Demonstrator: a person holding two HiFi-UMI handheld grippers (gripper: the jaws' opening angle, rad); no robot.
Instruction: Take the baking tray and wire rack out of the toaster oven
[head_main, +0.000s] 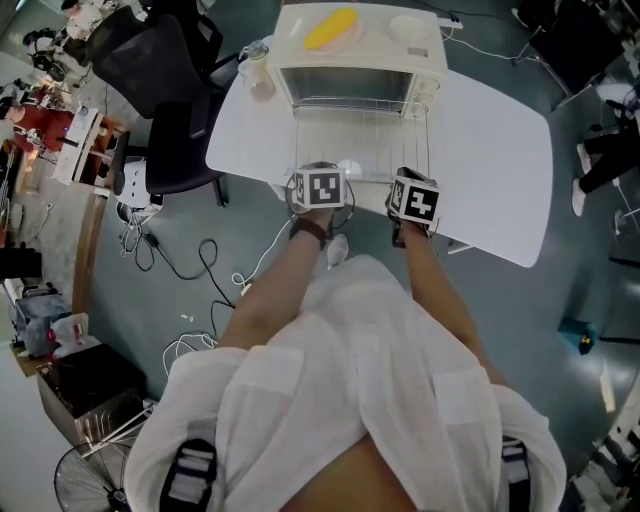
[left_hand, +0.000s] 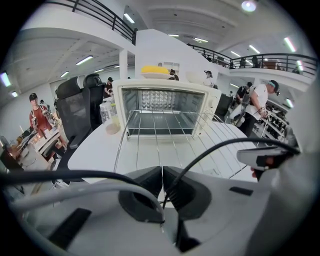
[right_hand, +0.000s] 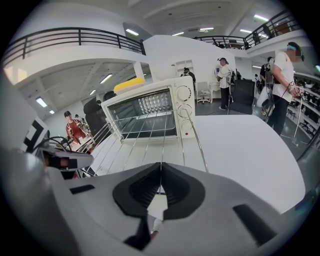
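The wire rack (head_main: 365, 130) is reaching out from the open mouth of the toaster oven (head_main: 360, 50), stretching over the white table (head_main: 500, 150) toward the person; the left gripper (left_hand: 162, 175) is pinching the rack's near edge, jaws pressed together on the wire; the right gripper (right_hand: 161, 180) is clamping that same edge just beside it; a yellow item (head_main: 330, 28) is resting on the oven's top; a black chair (head_main: 170, 90) is standing beside the table.

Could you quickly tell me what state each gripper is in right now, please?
Left gripper: closed, gripping the front of the rack.
Right gripper: closed, gripping the same rack.
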